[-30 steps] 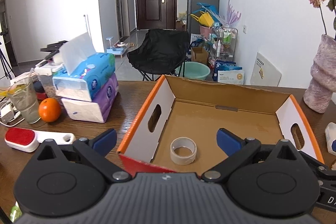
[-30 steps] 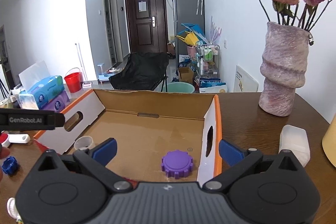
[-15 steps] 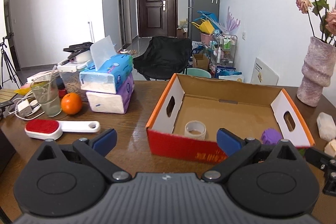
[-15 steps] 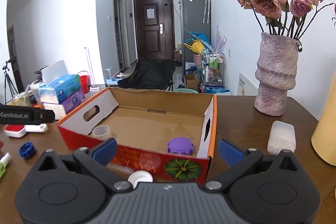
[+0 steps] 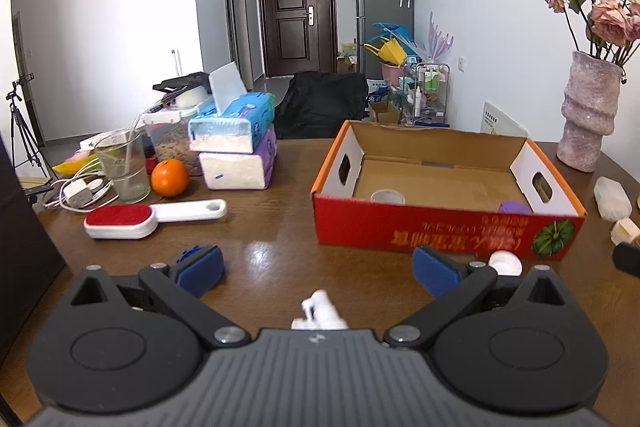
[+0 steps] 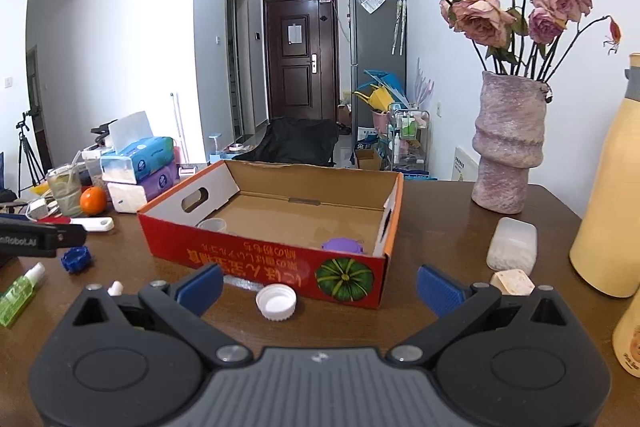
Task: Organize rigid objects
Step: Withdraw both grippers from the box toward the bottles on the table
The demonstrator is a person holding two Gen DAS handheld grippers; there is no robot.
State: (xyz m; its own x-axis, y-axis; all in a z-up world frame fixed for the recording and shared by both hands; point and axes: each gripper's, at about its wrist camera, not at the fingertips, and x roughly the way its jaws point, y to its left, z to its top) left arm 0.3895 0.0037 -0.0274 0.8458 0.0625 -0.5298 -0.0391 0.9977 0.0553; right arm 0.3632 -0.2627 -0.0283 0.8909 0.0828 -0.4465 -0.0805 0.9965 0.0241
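An open cardboard box (image 5: 440, 231) (image 6: 256, 259) with a red front stands on the brown table. Inside lie a tape roll (image 5: 387, 195) (image 6: 212, 225) and a purple gear-shaped cap (image 5: 514, 207) (image 6: 343, 245). A white bottle cap (image 6: 277, 302) (image 5: 505, 263) lies on the table in front of the box. A blue cap (image 6: 76, 259) lies left of the box. A white spray nozzle (image 5: 320, 313) sits between my left fingers. My left gripper (image 5: 316, 269) and right gripper (image 6: 318, 287) are both open and empty, held before the box.
A lint brush (image 5: 152, 217), orange (image 5: 169, 177), glass (image 5: 124, 167) and tissue packs (image 5: 236, 147) stand at left. A vase (image 6: 506, 143), white container (image 6: 512, 245), wooden block (image 6: 514, 281) and yellow bottle (image 6: 612, 187) stand at right. A green spray bottle (image 6: 18, 293) lies near left.
Both grippers have pulled back from over the box toward the table's near side. The box front, white cap and spray nozzle have come into view.
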